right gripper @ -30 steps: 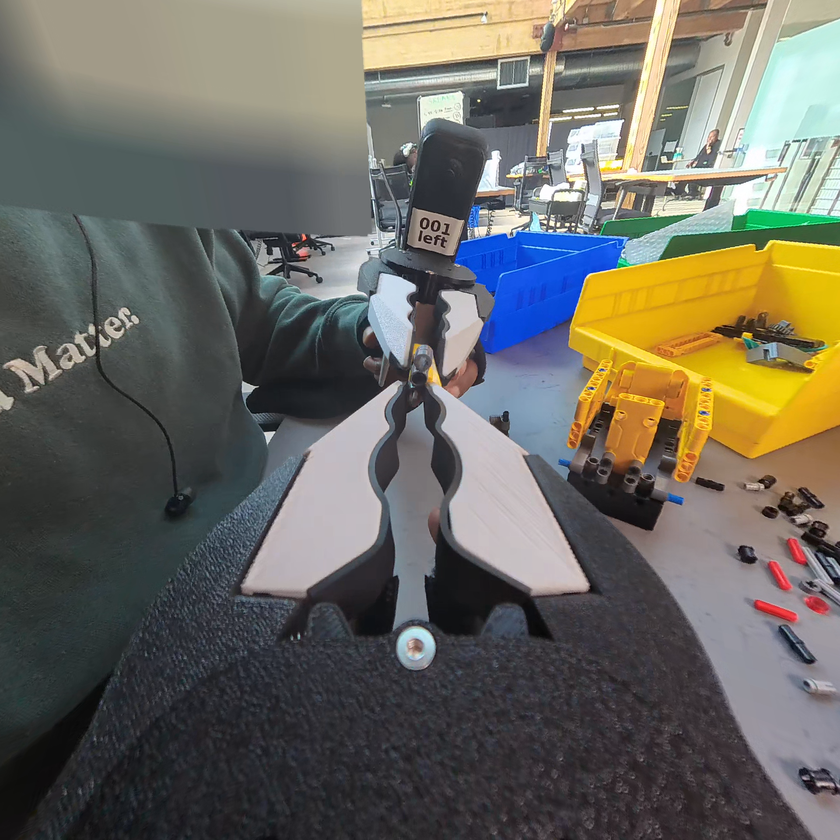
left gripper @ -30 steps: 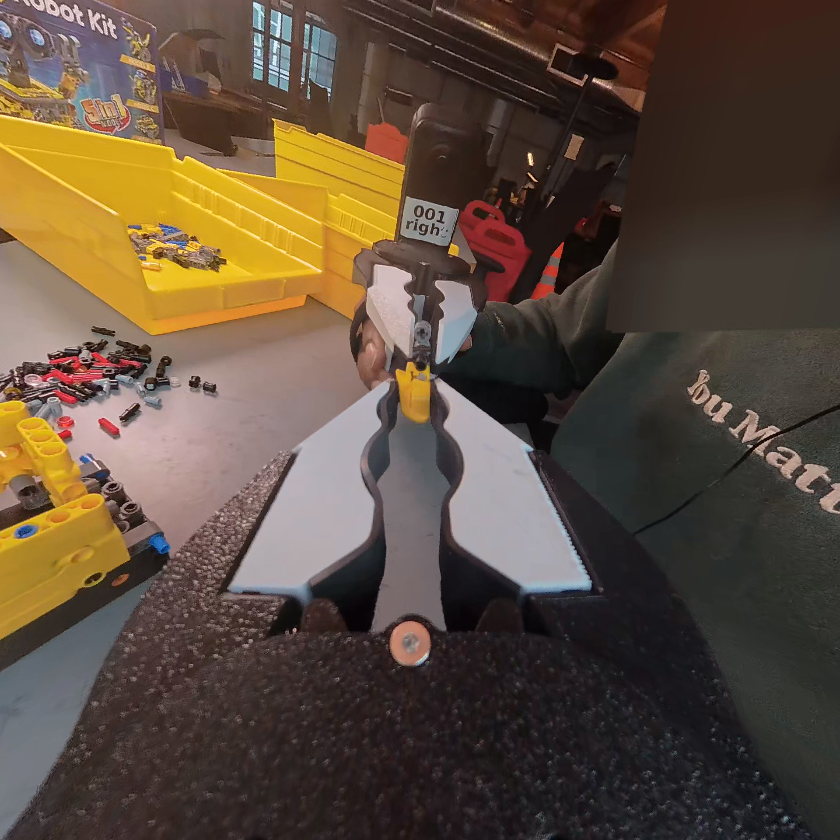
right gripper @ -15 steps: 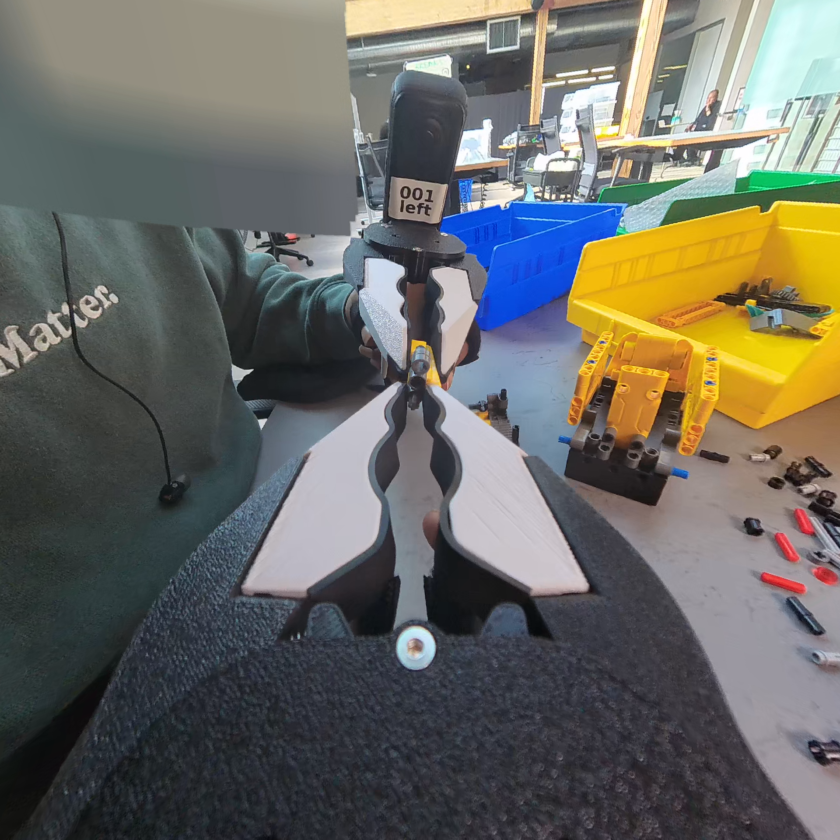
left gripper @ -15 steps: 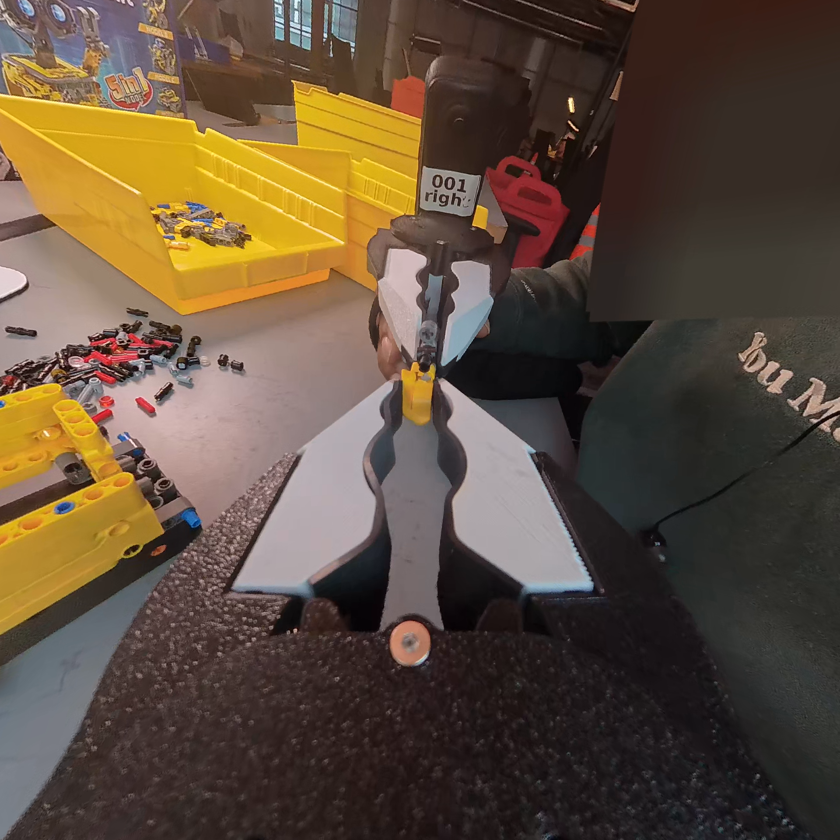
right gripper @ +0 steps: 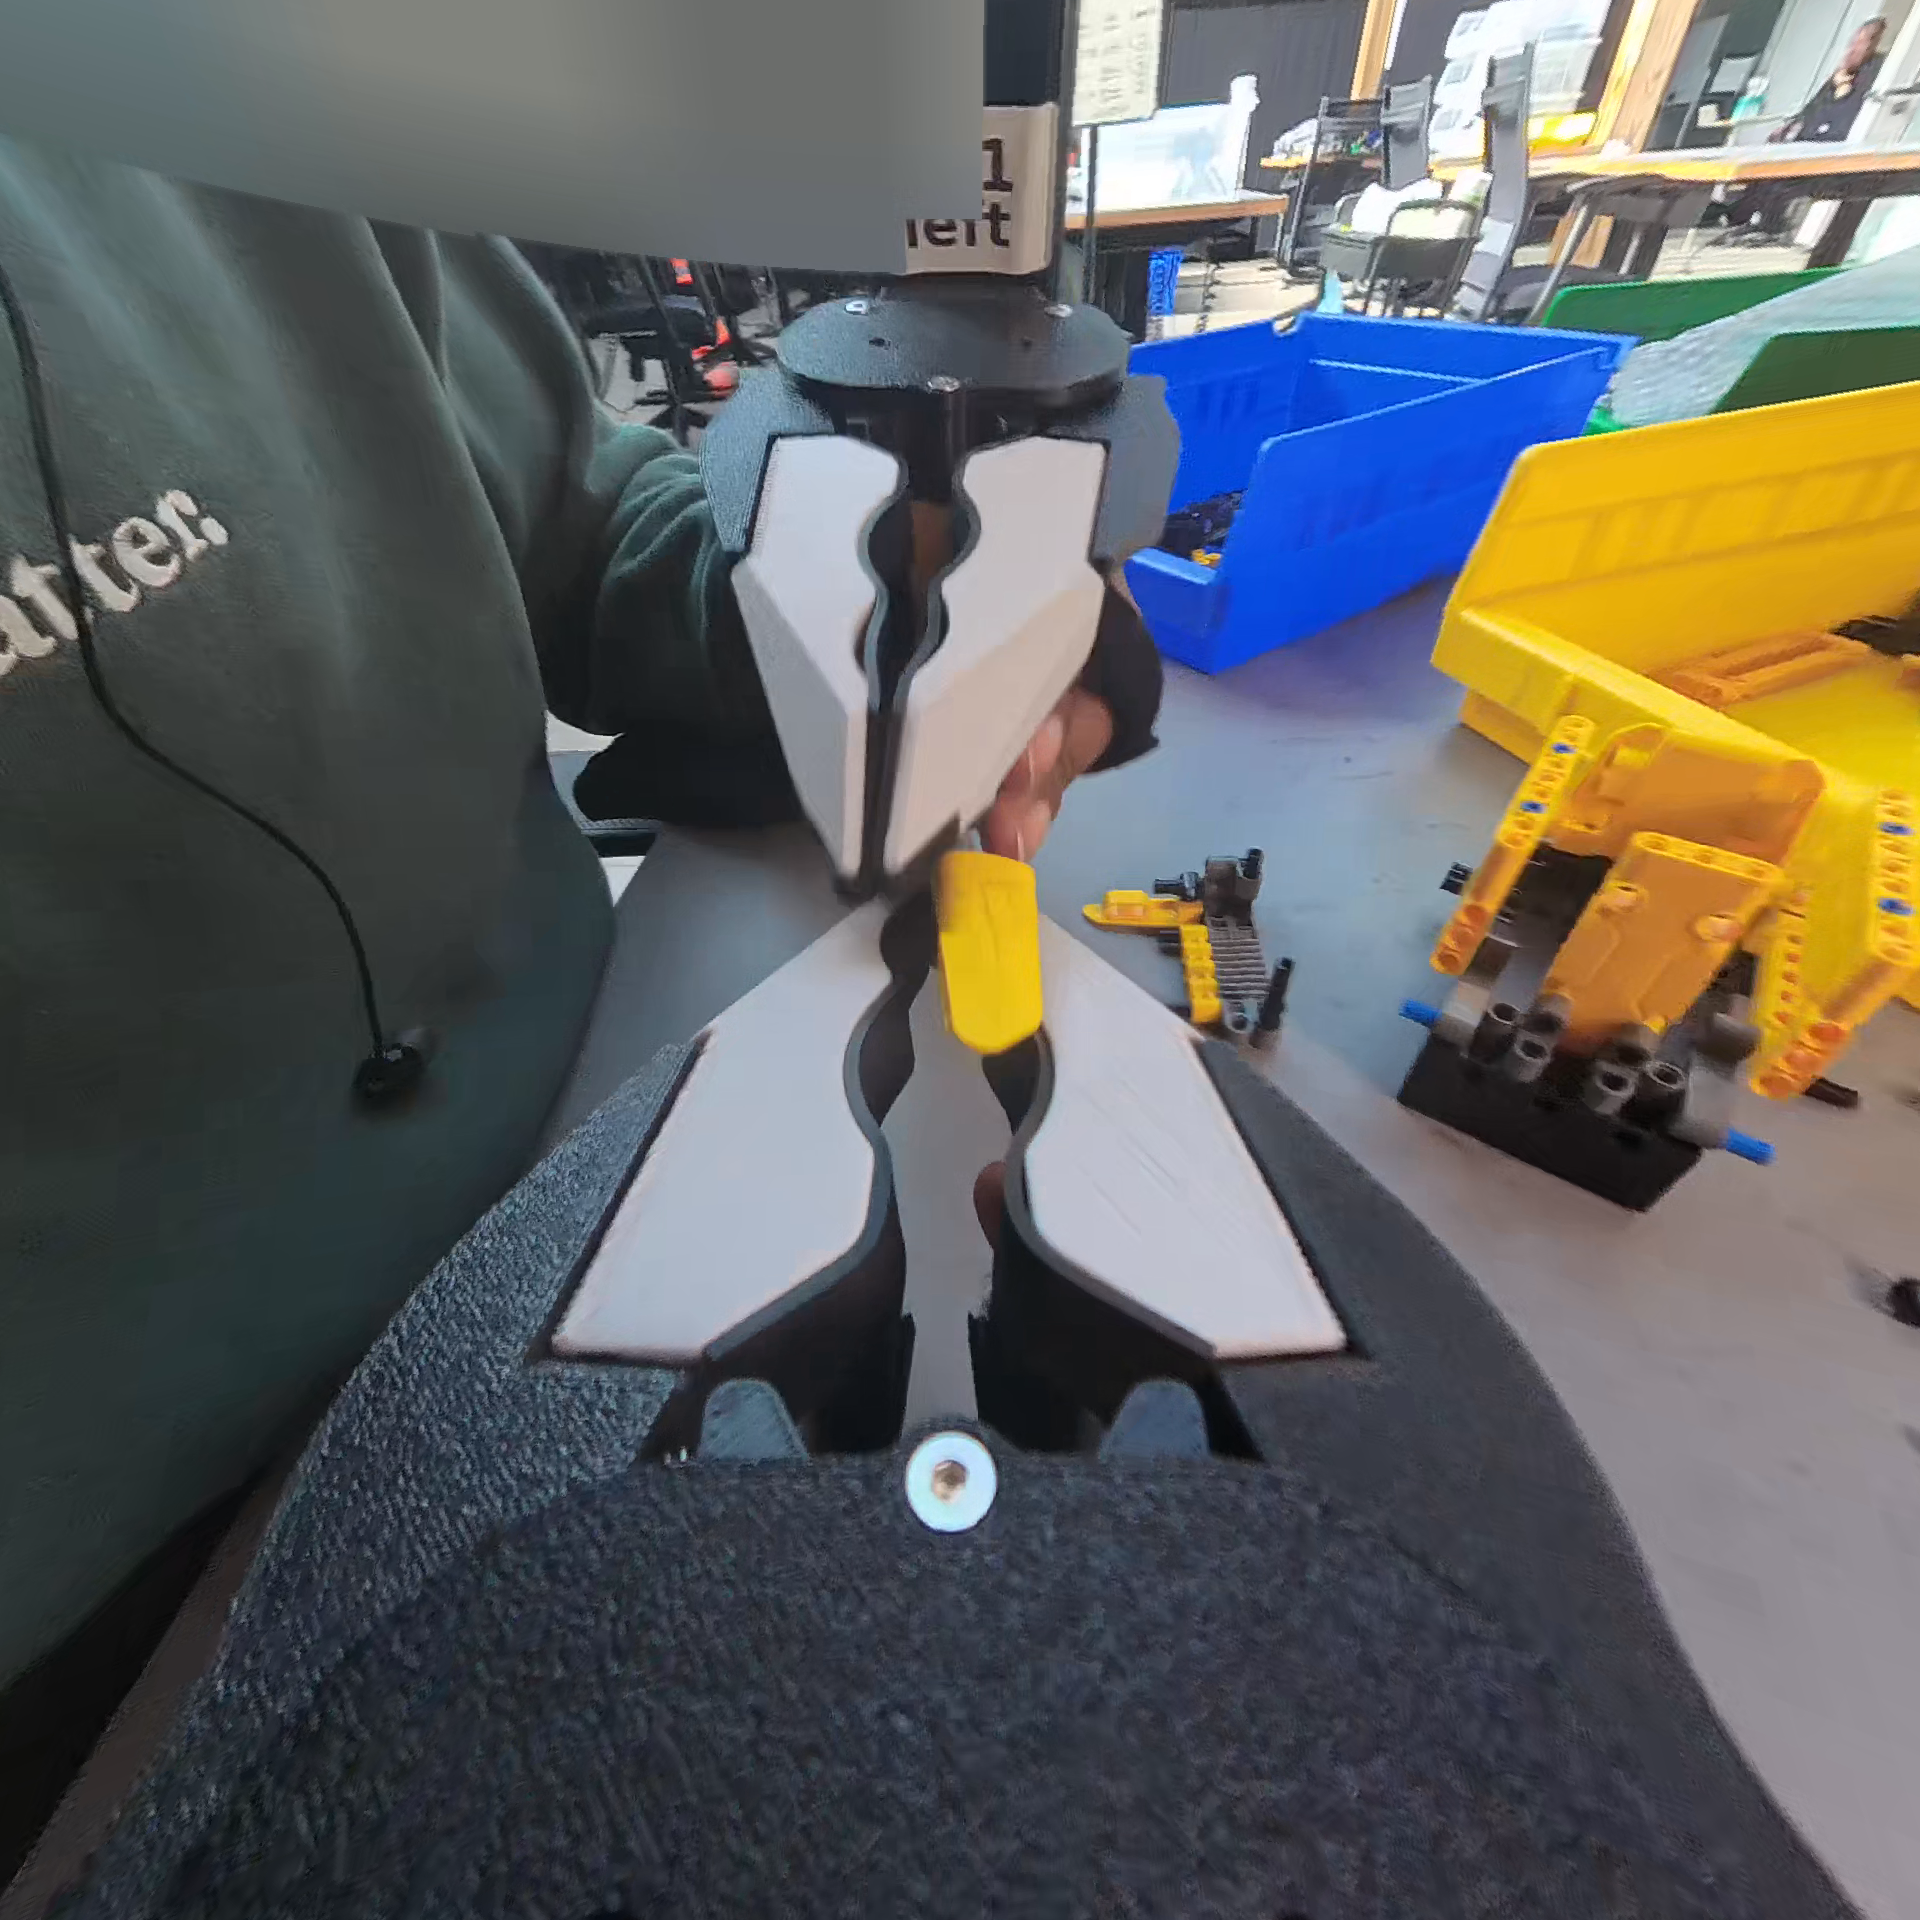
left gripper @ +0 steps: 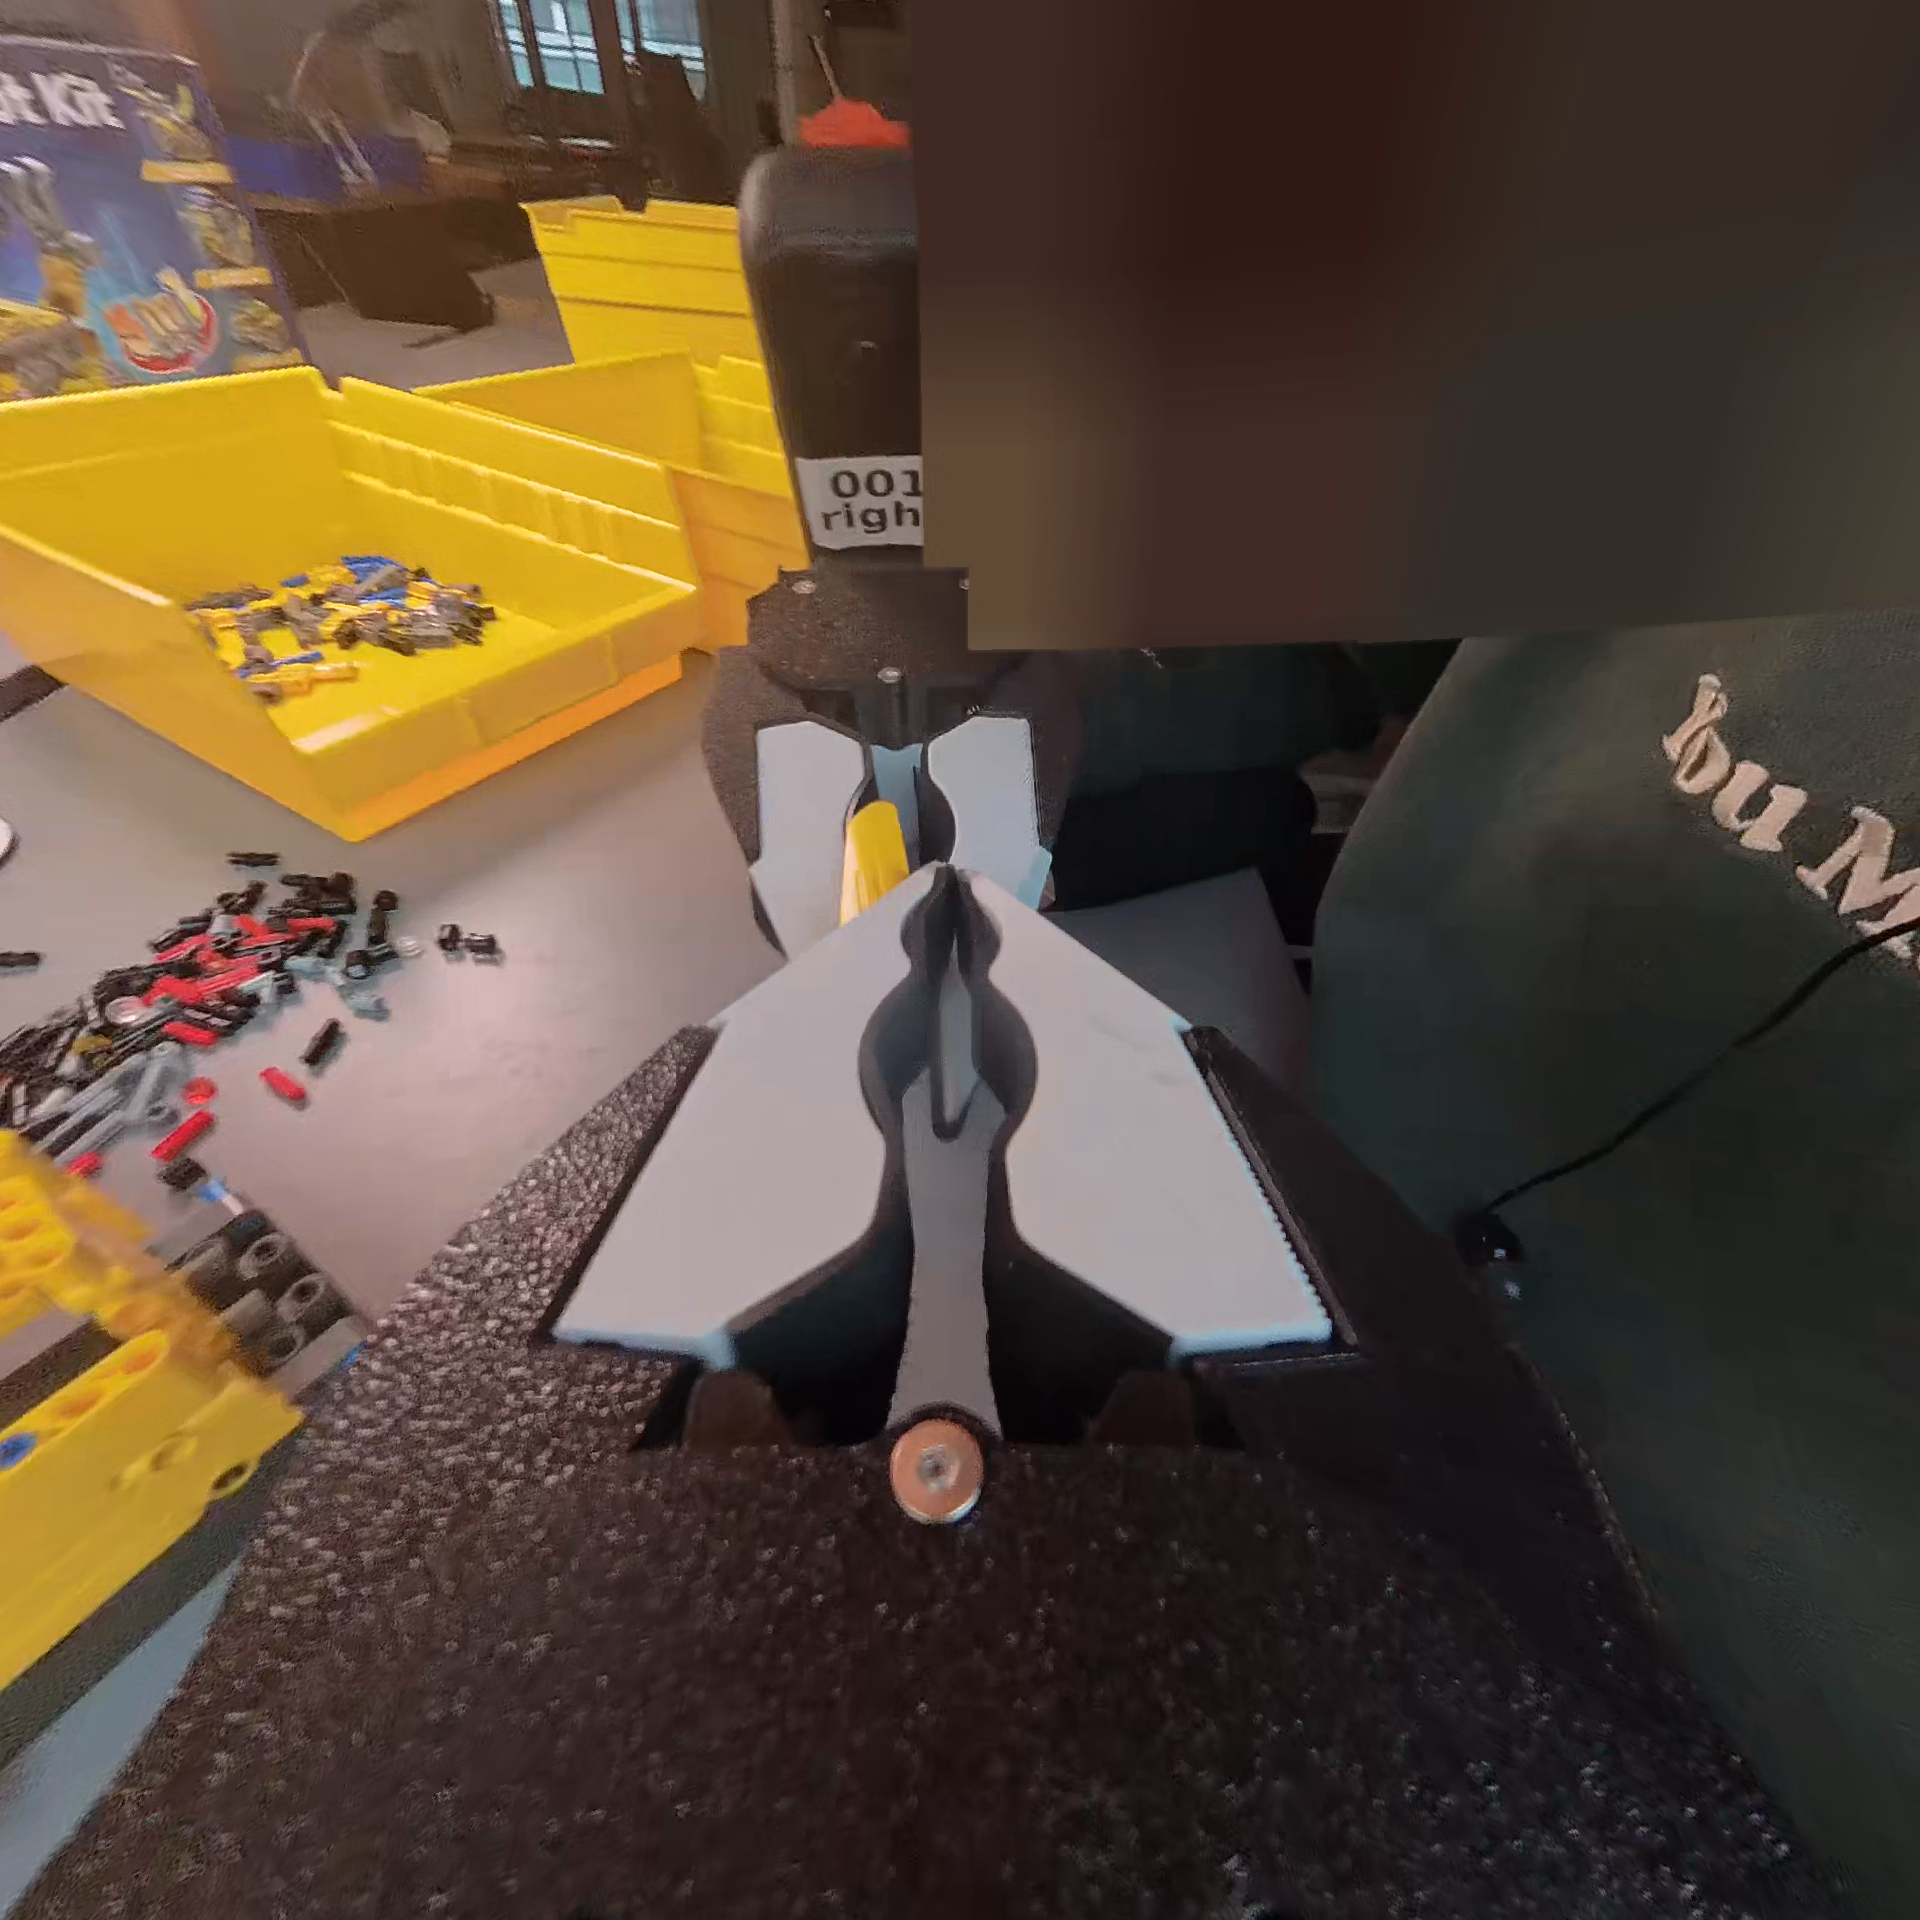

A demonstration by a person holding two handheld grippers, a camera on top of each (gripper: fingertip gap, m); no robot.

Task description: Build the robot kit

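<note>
The left gripper [left gripper: 951, 883] was pinched shut and empty. The right gripper [right gripper: 902, 923] was nearly closed, and I cannot tell its hold on the yellow building-kit piece [right gripper: 985, 956]. If loose, it could slip and drop to the table [right gripper: 1351, 790].

A white printed label [left gripper: 860, 501] sits on the black camera body above the right gripper [left gripper: 902, 878]. A similar one [right gripper: 982, 203] sits above the left gripper [right gripper: 868, 883]. The dark green sweatshirt [right gripper: 312, 623] bears pale embroidered lettering [left gripper: 1797, 821]. A blue box [left gripper: 114, 239] carries printed branding, and a distant white sign [right gripper: 1117, 52] is too small to read.
</note>
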